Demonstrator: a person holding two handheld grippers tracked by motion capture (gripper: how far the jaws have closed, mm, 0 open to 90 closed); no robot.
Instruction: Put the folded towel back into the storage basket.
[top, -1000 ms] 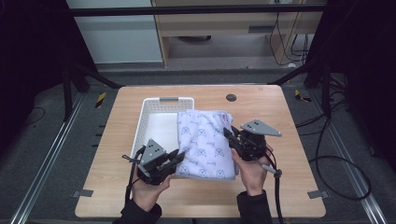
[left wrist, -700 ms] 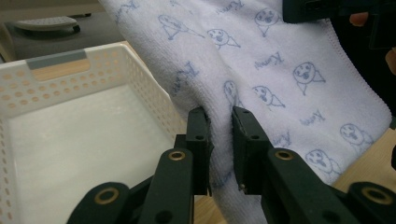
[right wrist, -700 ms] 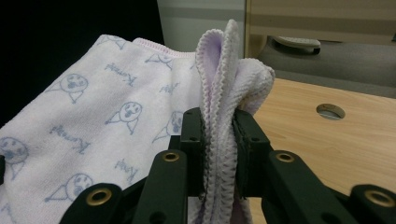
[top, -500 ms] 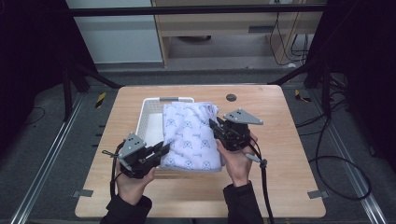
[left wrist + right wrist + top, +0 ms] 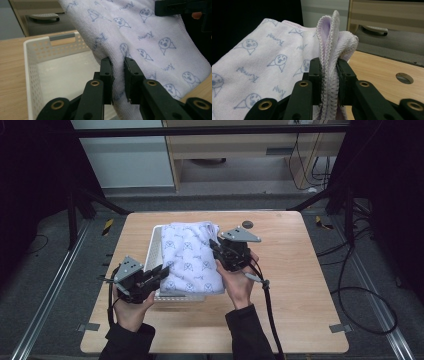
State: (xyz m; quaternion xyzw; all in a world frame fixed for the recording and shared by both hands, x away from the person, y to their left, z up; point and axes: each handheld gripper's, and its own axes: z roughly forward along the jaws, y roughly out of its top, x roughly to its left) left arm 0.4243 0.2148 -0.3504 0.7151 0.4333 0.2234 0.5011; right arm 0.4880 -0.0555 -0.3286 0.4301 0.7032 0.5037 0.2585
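Observation:
A folded white towel [image 5: 190,260] printed with small blue faces hangs above the white perforated basket [image 5: 153,254] in the high view, covering most of it. My left gripper [image 5: 161,272] is shut on the towel's near left edge; in the left gripper view its jaws pinch the cloth [image 5: 140,42] over the basket's open inside [image 5: 67,75]. My right gripper [image 5: 216,247] is shut on the towel's right side. Several folded layers of towel [image 5: 329,62] are clamped between the right gripper's jaws.
The basket stands on a wooden table [image 5: 300,285]. A round dark hole [image 5: 247,224] sits in the tabletop behind the right gripper, also seen as a hole [image 5: 404,78] in the right gripper view. Black frame posts and cables surround the table.
Both grippers have carried the towel leftward, from beside the basket to above it. Both stay shut on the cloth.

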